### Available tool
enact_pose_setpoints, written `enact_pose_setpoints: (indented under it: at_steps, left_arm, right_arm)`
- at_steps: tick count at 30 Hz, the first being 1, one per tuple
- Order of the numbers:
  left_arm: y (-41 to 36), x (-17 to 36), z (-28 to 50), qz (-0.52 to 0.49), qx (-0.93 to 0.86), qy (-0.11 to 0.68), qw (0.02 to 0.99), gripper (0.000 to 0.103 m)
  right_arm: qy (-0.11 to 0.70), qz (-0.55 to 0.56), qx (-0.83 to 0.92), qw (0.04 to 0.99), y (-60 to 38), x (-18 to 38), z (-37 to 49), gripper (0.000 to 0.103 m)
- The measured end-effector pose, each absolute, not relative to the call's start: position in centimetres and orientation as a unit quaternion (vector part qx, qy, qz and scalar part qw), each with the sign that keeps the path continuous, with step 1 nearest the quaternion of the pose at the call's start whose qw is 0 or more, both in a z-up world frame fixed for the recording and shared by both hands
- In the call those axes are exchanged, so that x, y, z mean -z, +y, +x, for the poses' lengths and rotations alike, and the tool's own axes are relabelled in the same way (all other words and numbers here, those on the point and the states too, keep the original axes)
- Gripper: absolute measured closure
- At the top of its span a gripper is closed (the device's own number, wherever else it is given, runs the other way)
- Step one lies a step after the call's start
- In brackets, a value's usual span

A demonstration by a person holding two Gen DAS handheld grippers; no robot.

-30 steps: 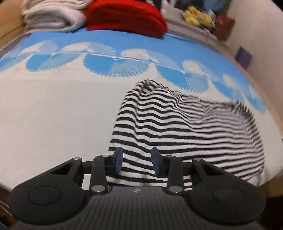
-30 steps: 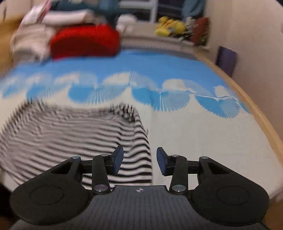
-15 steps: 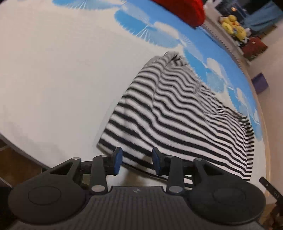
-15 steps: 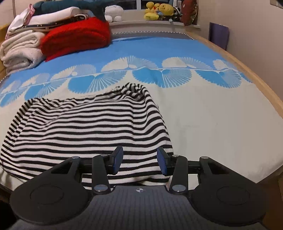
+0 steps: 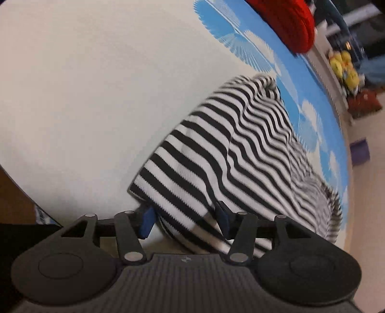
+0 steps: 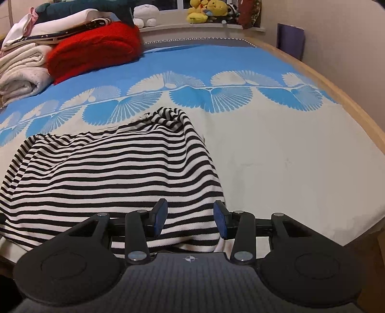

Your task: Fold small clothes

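A black-and-white striped garment lies spread on the bed near its front edge, one end bunched up toward the blue pattern. In the left wrist view the striped garment has its near corner hanging between the jaws of my left gripper. Those jaws are opening, and the blue pads stand off the cloth on both sides. My right gripper hovers open over the garment's other near corner, at the hem by the bed's edge, with striped cloth below and between its fingers.
The bed cover is white in front and blue with fan shapes behind. A red folded knit and a pile of white folded cloth sit at the back left. Plush toys line the sill. A wooden bed rim runs along the right.
The left gripper has sunk and rolled, coming down onto the garment's corner, and its jaws have spread wider. The right gripper has dropped slightly toward the hem, its jaws unchanged.
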State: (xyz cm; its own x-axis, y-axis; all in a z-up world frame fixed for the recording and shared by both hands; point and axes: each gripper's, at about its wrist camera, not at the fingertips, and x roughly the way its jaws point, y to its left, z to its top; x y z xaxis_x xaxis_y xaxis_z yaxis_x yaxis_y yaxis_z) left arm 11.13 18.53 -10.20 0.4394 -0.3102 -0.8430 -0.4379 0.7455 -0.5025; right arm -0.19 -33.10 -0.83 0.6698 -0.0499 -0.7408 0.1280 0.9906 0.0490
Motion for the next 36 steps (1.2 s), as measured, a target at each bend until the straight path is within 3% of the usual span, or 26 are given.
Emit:
enact_pose_setpoints:
  at_steps: [5,7,10,15,21,28,32,36]
  left_arm:
    - [19.0,10.3,11.1,-0.377,-0.047,0.518,0.766,0.049]
    - [18.8,10.4,11.2,-0.364,-0.048,0.519,0.772,0.067]
    - [18.2,9.8,11.4,-0.337,-0.039,0.51,0.79,0.081]
    - [15.5,7.5,11.7,-0.23,-0.034,0.51,0.828,0.084]
    - [8.9,1.0,13.1,-0.111,-0.039,0.477,0.871,0.087]
    - [-10.4,-6.8,11.9,0.038,0.117,0.362,0.924,0.089]
    - [-22.2,-4.7,7.4,0.128,0.255,0.313,0.906,0.089]
    - [-29.1,1.4,5.3,0.18,0.373,0.393,0.821,0.073]
  right_arm:
    - [0.403,0.052,0.054,0.912,-33.5,0.7,-0.3,0.059]
    - [0.407,0.055,0.062,0.91,-33.7,0.8,-0.3,0.059]
    - [0.43,0.045,0.087,0.897,-34.1,1.4,0.0,0.059]
    - [0.476,0.058,0.134,0.867,-35.7,2.7,0.7,0.059]
    - [0.456,0.107,0.156,0.87,-38.4,1.8,0.4,0.059]
    - [0.387,0.157,0.232,0.878,-43.9,-0.1,-2.1,0.06]
    - [0.346,0.207,0.278,0.872,-47.3,-0.6,-4.3,0.06]
    - [0.318,0.25,0.288,0.868,-49.6,-0.8,-6.0,0.06]
